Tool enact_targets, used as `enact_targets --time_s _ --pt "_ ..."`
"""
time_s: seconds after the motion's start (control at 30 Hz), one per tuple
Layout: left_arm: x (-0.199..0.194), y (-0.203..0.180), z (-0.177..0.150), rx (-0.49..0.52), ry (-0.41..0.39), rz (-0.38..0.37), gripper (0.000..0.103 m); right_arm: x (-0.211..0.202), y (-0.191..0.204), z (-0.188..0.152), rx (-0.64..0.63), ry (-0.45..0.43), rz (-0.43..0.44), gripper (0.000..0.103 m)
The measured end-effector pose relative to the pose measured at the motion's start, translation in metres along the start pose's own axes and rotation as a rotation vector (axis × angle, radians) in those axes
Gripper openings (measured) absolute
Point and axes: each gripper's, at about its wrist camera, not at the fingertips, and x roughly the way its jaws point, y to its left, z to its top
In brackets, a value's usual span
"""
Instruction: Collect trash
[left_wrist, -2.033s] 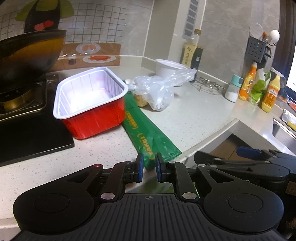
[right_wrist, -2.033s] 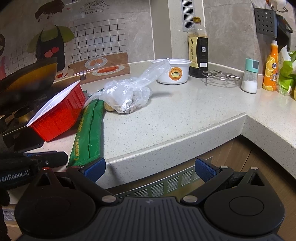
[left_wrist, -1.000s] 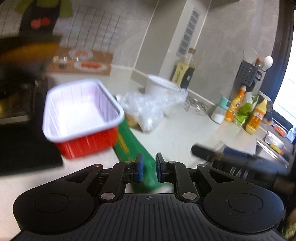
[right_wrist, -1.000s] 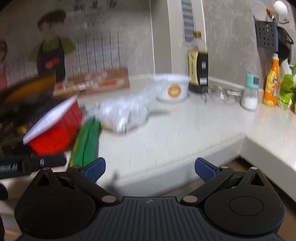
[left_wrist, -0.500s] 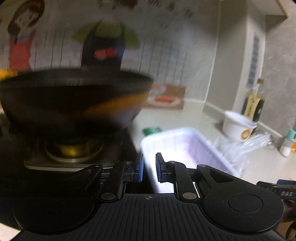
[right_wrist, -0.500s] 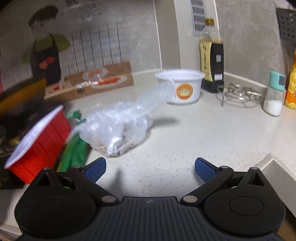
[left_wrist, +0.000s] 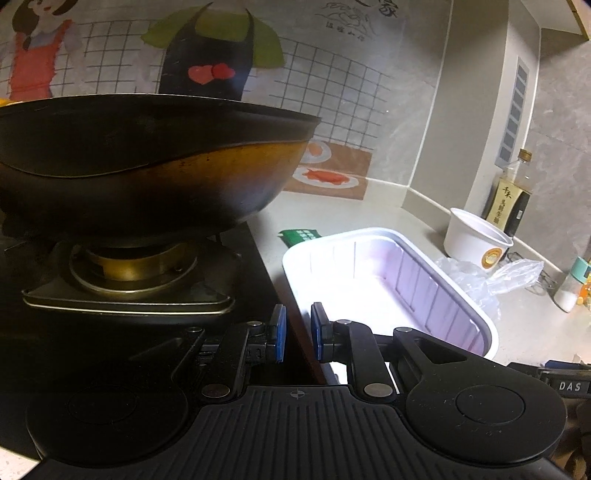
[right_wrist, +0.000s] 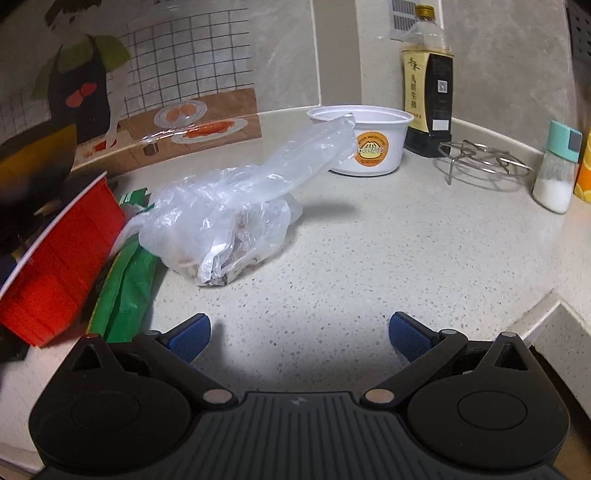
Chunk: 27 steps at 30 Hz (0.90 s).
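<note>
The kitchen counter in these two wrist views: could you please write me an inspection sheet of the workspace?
Surface: speckled light countertop, beside a black stove top.
Job's things: red tray with white inside; clear plastic bag with scraps inside; green wrapper lying between tray and bag; white bowl behind the bag.
Clutter: wok on the burner; dark sauce bottle, wire trivet and salt shaker along the wall.
Grippers: left gripper nearly closed on nothing, at the tray's near left corner; right gripper wide open, facing the bag.
Cables: nothing seen.
Surroundings: tiled wall with cartoon decal; grey stone corner wall.
</note>
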Motion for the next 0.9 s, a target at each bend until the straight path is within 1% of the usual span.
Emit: enact_targets --time_s 0.07,0.1,0.2,0.23,0.37,0.53,0.63,0.73,0.8,0.83,0.9 --pt "0.002 -0.002 0.001 -0.003 0.007 -0.011 0.017 -0.001 -0.002 0.0 0.009 -0.001 0.007 0.103" --pt "0.003 -0.003 0.001 -0.001 0.011 -0.015 0.017 0.0 0.0 -0.001 -0.006 0.0 0.009 0.103" --pt "0.009 -0.006 -0.001 -0.002 0.036 -0.041 0.018 0.0 0.01 -0.006 -0.128 0.009 0.051 0.103" --pt "0.01 -0.008 -0.002 -0.002 0.039 -0.046 0.019 0.0 0.014 -0.008 -0.162 0.008 0.048 0.103" --pt "0.016 -0.013 -0.003 -0.009 0.05 -0.062 0.021 -0.001 0.021 -0.008 -0.167 0.002 0.052 0.102" --pt "0.022 -0.022 0.0 -0.008 0.065 -0.085 0.022 -0.001 0.021 -0.006 -0.139 -0.012 0.011 0.094" --pt "0.028 -0.032 0.002 -0.007 0.058 -0.093 0.026 -0.003 0.018 -0.004 -0.118 -0.02 -0.017 0.093" --pt "0.037 -0.045 0.005 -0.007 0.053 -0.088 0.026 -0.008 0.012 -0.003 -0.117 -0.035 -0.05 0.093" --pt "0.043 -0.057 0.008 0.013 0.048 -0.093 0.026 -0.011 0.007 -0.002 -0.116 -0.046 -0.073 0.093" --pt "0.043 -0.063 0.008 0.031 0.04 -0.102 0.026 -0.013 0.003 -0.001 -0.114 -0.052 -0.086 0.093" --pt "0.045 -0.077 0.011 0.079 0.031 -0.162 0.027 -0.016 -0.007 0.003 -0.101 -0.067 -0.119 0.093"
